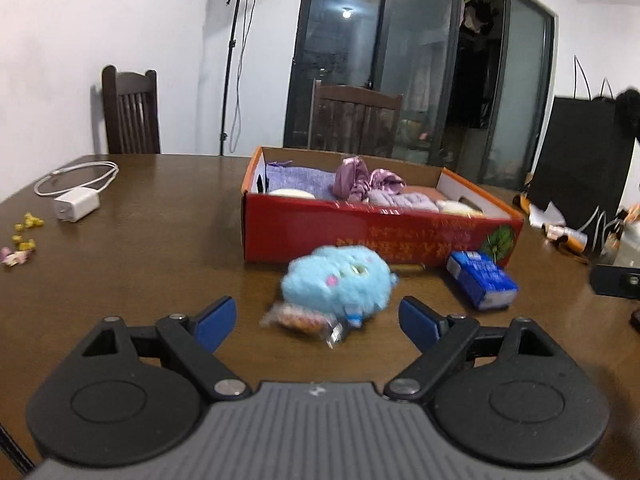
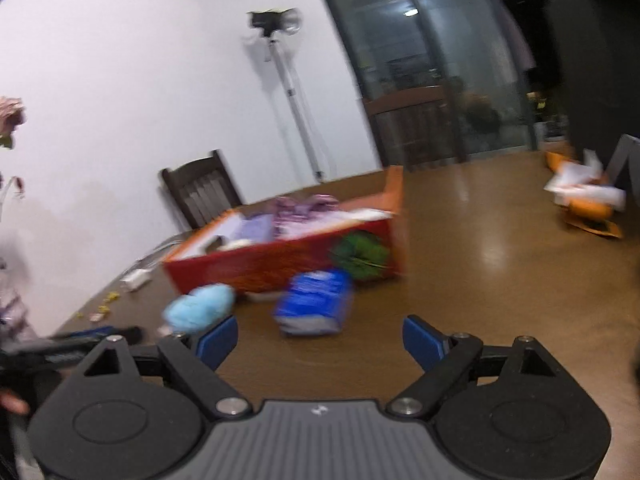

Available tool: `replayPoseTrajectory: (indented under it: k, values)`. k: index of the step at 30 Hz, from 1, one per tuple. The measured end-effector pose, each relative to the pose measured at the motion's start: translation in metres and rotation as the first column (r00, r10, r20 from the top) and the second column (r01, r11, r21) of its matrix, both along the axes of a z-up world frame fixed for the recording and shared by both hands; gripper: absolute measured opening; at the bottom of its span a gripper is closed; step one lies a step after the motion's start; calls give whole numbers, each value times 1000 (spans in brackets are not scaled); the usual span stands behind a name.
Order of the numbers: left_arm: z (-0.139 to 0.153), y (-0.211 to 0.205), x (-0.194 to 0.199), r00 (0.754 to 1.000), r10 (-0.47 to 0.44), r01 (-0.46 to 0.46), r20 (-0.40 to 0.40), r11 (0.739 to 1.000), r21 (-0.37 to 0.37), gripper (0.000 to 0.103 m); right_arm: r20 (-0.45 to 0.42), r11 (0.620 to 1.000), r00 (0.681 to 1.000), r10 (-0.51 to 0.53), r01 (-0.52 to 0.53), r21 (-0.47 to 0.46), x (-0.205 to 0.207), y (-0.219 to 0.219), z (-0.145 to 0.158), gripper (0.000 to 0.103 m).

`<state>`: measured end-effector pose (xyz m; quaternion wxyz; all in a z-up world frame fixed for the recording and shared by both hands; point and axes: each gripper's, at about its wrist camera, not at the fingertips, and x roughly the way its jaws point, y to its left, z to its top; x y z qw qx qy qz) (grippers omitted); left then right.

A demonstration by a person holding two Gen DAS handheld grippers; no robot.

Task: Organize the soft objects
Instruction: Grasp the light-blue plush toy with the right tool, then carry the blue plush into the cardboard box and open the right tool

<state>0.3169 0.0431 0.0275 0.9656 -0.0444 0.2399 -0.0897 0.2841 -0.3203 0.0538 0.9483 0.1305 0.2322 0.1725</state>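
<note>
**Box part filled, three things left out**

The red box (image 1: 360,232) already holds purple cloths. On the table (image 1: 160,240) before it lie a blue plush toy (image 1: 336,280), a snack packet (image 1: 300,320) and a tissue pack (image 1: 480,280). The left gripper (image 1: 316,320) and right gripper (image 2: 320,338) gape, empty.

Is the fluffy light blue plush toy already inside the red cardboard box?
No, the fluffy light blue plush toy lies on the brown wooden table in front of the red cardboard box.
</note>
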Motion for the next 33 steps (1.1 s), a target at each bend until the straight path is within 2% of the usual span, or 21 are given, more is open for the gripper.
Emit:
replayPoseTrajectory:
  k: [2,4,7,9,10,12,14,15,19,23,26,28,31,33]
  values:
    - [2,13,17,1000,-23,22,-8,998,-56,78,-18,999,999,44,-44,3,15,23,9,81]
    - [1,26,37,998,-43,38,-37,991,-127,69,-31,995,994,102,-103,-4,34,50,13,73]
    - [-8,40,63,989,-101,71,-106,964,-256,61,-79,987,985,154,-156,-30,69,88,9,61]
    - [-15,45,77,978,-131,75,-160,947,-312,57,-124,987,979,162,-162,5,94,102,3,58]
    - [-18,45,83,973,-136,67,-189,941,-331,51,-143,987,977,159,-157,27,103,107,1,58]
    - [-23,49,90,965,-156,68,-209,924,-375,48,-180,985,969,169,-159,72,121,116,-6,55]
    - [-24,53,92,963,-178,81,-201,905,-418,35,-208,981,960,186,-169,97,131,125,-13,54]
    - [-24,54,92,963,-194,95,-189,895,-435,29,-224,978,955,197,-176,108,136,130,-17,50]
    - [-17,50,87,969,-187,102,-163,898,-427,28,-251,970,947,202,-157,188,143,131,-30,41]
    - [15,44,58,974,-220,167,-62,871,-461,28,-214,960,957,197,-144,240,120,114,-11,38]
    - [28,35,24,967,-252,199,-41,843,-501,28,-183,955,963,200,-150,255,77,95,12,37]
    - [21,23,-2,959,-275,205,-64,835,-510,28,-175,959,965,193,-148,243,45,84,17,37]
    - [3,6,-33,951,-289,202,-106,847,-492,29,-221,973,960,174,-133,188,-1,72,4,37]
    - [-9,0,-46,949,-292,200,-118,850,-488,32,-237,978,957,166,-129,163,-18,69,-6,39]
